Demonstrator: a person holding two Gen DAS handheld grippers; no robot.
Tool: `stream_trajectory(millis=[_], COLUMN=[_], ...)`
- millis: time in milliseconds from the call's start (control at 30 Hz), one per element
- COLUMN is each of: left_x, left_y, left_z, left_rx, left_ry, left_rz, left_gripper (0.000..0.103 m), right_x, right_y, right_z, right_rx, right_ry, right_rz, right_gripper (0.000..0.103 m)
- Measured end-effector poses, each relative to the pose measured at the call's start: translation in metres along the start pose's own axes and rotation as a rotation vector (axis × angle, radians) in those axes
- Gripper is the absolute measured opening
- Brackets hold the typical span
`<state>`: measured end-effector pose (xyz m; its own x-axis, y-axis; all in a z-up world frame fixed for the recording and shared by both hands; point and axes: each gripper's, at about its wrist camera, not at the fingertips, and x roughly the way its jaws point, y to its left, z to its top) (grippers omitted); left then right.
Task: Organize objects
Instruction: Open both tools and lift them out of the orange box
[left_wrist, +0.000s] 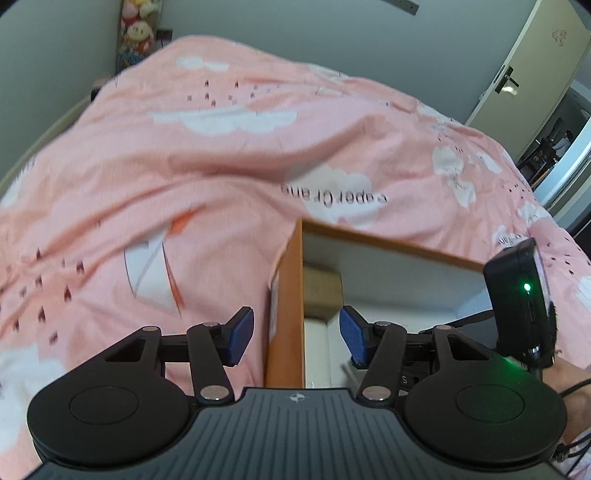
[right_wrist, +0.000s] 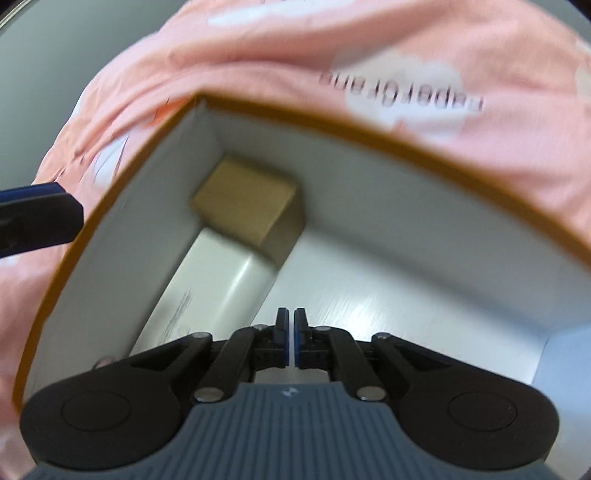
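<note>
An orange box (left_wrist: 388, 243) with white inner walls lies open on the bed. In its far left corner sits a small brown carton (right_wrist: 247, 195), also seen as the brown carton (left_wrist: 321, 291) in the left wrist view. A long white box (right_wrist: 221, 280) lies along the left wall next to it. My left gripper (left_wrist: 297, 336) is open, its blue pads on either side of the box's left wall and not pressing it. My right gripper (right_wrist: 290, 338) is shut and empty, pointing down into the orange box (right_wrist: 369, 125) above its white floor.
The pink cloud-print duvet (left_wrist: 184, 184) covers the bed all around the box. A pale blue item (right_wrist: 565, 362) shows at the box's right edge. A cream door (left_wrist: 524, 66) stands at the far right, plush toys (left_wrist: 140, 29) at the far left.
</note>
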<state>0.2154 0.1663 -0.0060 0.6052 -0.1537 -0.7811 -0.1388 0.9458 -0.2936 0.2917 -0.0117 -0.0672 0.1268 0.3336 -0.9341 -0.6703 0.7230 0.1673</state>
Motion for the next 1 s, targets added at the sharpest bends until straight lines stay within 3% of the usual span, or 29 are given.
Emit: stream_trajectory(millis=[200,267,367,667,867,1000], left_x=[0.0,0.001,0.004,-0.002,-0.012,-0.046], left_y=[0.003,0.003,0.002,-0.004,-0.006,-0.018], left_z=[-0.019,-0.023,-0.028,-0.033,-0.034,-0.04], left_rx=[-0.028,-0.036,-0.044,-0.053,-0.042,-0.011], left_ry=[0.062,0.078,0.104,0.093,0.045,-0.05], left_rz=[-0.007,-0.015,-0.039,-0.03,-0.009,-0.01], left_gripper=[0.059,0.044,0.03,0.029,0.029,0.031], right_x=[0.009,0.014,0.021,0.018,-0.017,-0.058], right_y=[0.012,0.016,0.023,0.031,0.044,0.05], right_z=[-0.008,-0.005,-0.002,-0.005,-0.015,-0.033], right_rx=[0.005,0.004,-0.002,-0.026,-0.088,-0.1], right_ry=[0.089,0.112,0.137,0.118,-0.023,-0.134], right_rz=[0.041,0.053,0.078,0.072,-0.021,-0.051], right_gripper=[0.004,0.004,0.002,0.002,0.007,0.02])
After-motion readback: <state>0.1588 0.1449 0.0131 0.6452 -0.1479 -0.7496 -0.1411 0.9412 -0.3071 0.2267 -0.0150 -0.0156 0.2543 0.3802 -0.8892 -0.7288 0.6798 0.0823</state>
